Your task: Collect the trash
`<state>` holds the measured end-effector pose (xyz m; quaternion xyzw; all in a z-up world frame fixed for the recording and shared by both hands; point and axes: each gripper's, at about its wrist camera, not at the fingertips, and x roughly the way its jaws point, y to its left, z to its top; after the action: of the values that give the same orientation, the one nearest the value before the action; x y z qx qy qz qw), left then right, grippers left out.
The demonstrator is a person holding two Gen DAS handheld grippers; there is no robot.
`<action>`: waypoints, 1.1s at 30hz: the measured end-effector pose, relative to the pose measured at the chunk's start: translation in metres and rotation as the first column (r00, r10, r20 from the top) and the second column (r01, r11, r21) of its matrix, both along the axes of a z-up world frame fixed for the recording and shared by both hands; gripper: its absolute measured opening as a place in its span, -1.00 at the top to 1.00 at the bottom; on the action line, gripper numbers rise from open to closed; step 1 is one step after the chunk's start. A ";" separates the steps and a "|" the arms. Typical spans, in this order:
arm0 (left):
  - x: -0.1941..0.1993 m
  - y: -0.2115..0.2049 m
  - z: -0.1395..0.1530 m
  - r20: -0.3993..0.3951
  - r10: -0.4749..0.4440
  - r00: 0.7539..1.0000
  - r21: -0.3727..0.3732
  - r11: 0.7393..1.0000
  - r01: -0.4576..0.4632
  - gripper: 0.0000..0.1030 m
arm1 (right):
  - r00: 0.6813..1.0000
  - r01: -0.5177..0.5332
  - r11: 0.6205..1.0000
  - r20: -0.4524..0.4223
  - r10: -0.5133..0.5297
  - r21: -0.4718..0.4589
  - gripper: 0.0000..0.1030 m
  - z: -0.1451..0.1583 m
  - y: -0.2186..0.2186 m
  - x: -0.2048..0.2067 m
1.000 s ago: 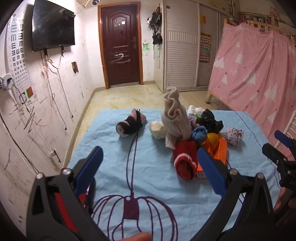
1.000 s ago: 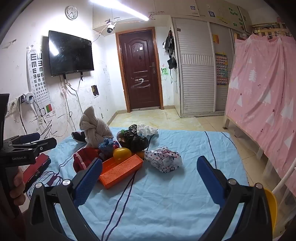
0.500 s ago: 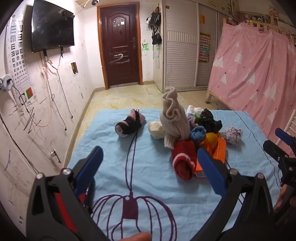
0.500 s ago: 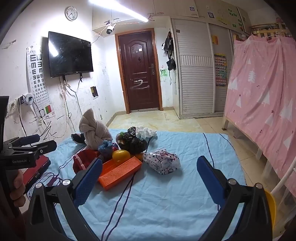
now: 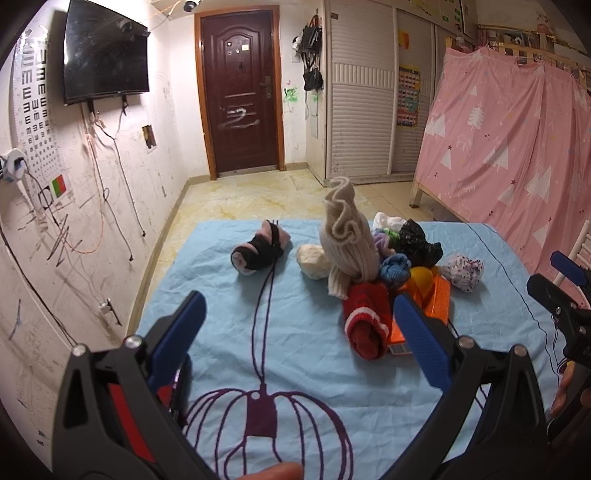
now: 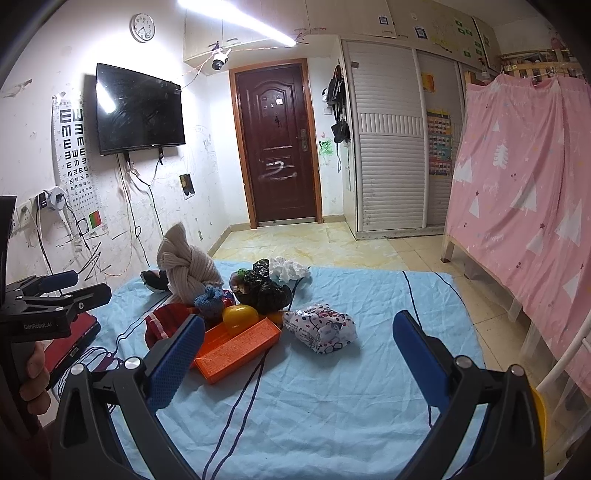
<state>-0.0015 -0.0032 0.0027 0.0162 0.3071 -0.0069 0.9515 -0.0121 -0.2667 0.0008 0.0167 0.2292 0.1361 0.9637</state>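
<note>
Indoor room lit by a long ceiling tube light [image 6: 236, 27], bright and overexposed in the right wrist view. Its glare streaks across the wall television [image 6: 138, 110]. Both fisheye views bend straight lines near the edges, with dark corners. Focus is sharp throughout; shadows are soft.

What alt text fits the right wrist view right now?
The open right gripper hovers empty above a blue sheet, facing a pile: orange box, yellow ball, patterned wad, black bag, knotted beige knit. The left gripper shows at left.
</note>
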 end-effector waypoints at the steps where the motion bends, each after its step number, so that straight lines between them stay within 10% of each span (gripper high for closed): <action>1: 0.000 -0.001 0.001 0.002 0.000 1.000 0.000 1.000 0.000 -0.91 | 1.000 0.000 1.000 0.001 0.000 0.001 -0.84 0.001 0.001 0.000; 33: -0.004 -0.001 0.011 0.014 0.001 1.000 0.007 1.000 -0.001 -0.91 | 1.000 0.000 1.000 0.020 0.000 -0.012 -0.84 0.009 0.007 -0.003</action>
<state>-0.0053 -0.0040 0.0139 0.0192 0.3003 -0.0051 0.9536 -0.0148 -0.2600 0.0094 0.0097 0.2202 0.1350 0.9660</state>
